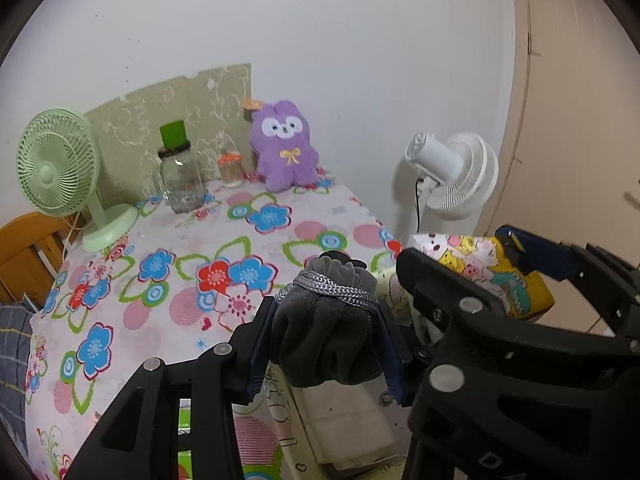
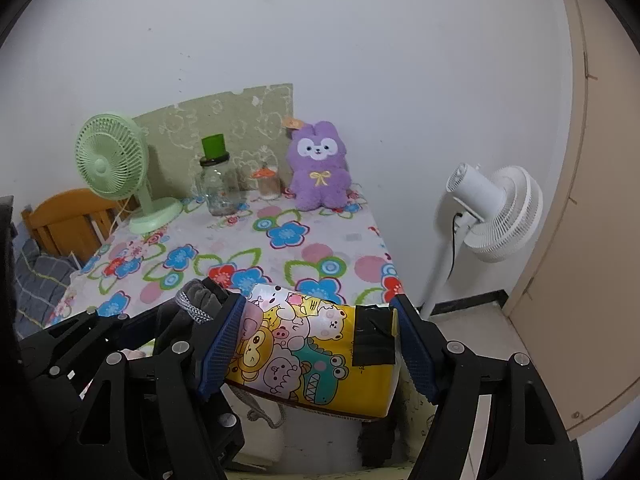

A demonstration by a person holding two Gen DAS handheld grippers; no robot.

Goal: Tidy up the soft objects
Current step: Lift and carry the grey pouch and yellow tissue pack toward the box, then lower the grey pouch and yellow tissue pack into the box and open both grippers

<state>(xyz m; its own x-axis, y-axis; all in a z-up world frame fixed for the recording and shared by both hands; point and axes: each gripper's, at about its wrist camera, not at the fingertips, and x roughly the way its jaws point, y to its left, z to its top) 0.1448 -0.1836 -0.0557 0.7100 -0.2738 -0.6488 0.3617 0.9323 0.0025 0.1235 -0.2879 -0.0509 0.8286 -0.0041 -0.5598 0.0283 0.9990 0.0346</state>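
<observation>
My left gripper (image 1: 326, 340) is shut on a dark grey drawstring pouch (image 1: 328, 332), held near the front edge of the flowered table (image 1: 168, 240); its blue pads press both sides. My right gripper (image 2: 320, 344) is shut on a yellow tissue pack (image 2: 308, 352) printed with cartoon animals, held just right of the pouch (image 2: 192, 300). In the left wrist view the tissue pack (image 1: 480, 268) and the right gripper (image 1: 472, 296) show at the right. A purple plush rabbit (image 1: 284, 144) sits upright against the wall at the table's far edge, also the plush rabbit (image 2: 320, 164) in the right wrist view.
A green desk fan (image 1: 60, 176), a glass jar (image 1: 182, 180) with a green-topped lid and a small orange-lidded jar (image 1: 231, 170) stand along the table's back. A white standing fan (image 2: 496, 208) is on the floor right of the table. A wooden chair (image 2: 68, 216) stands at the left.
</observation>
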